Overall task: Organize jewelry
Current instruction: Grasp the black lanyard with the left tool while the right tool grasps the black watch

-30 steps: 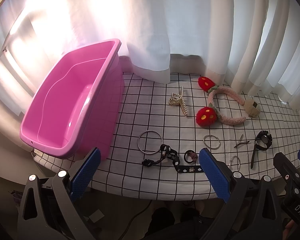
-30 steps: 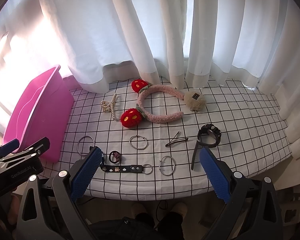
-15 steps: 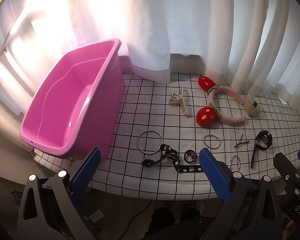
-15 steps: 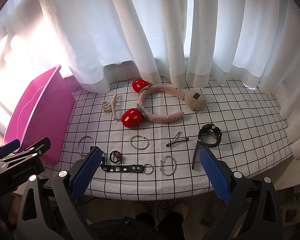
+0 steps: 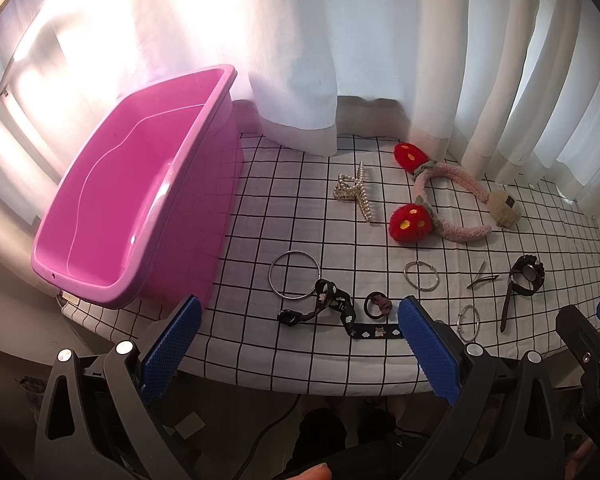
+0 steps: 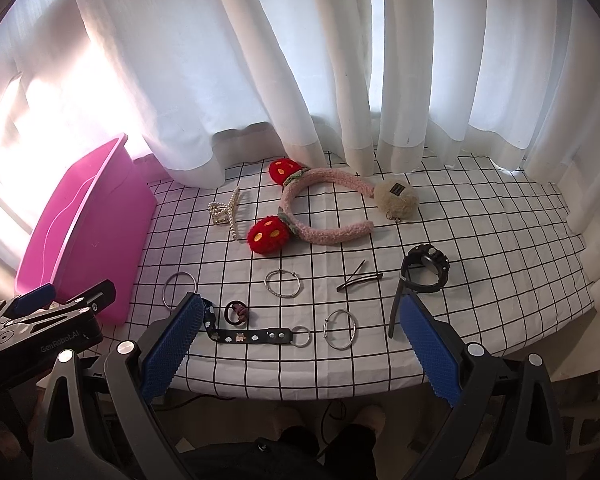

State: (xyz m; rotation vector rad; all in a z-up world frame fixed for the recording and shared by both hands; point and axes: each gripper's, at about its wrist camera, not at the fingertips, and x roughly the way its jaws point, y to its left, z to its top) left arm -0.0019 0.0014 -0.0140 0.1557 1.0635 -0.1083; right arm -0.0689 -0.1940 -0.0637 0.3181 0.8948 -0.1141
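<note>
Both grippers hang back off the near edge of the checked surface (image 6: 480,216), the left gripper (image 5: 296,344) and right gripper (image 6: 298,344) each with jaws wide and empty. The empty pink bin (image 5: 112,216) waits at the left edge, presumably to take the pieces. Bangles, a watch (image 6: 424,270), a strawberry headband (image 6: 324,208) and a hair claw (image 6: 226,212) lie spread apart, easy to pick singly.

You see a glossy pink plastic tub (image 5: 112,216) on a white cloth with a black grid (image 6: 480,240). At the tub's 3 o'clock lies a fuzzy pink headband (image 6: 324,204) with yellow-spotted red strawberry puffs. Gripper pads (image 6: 172,350) are blue, dimpled.
</note>
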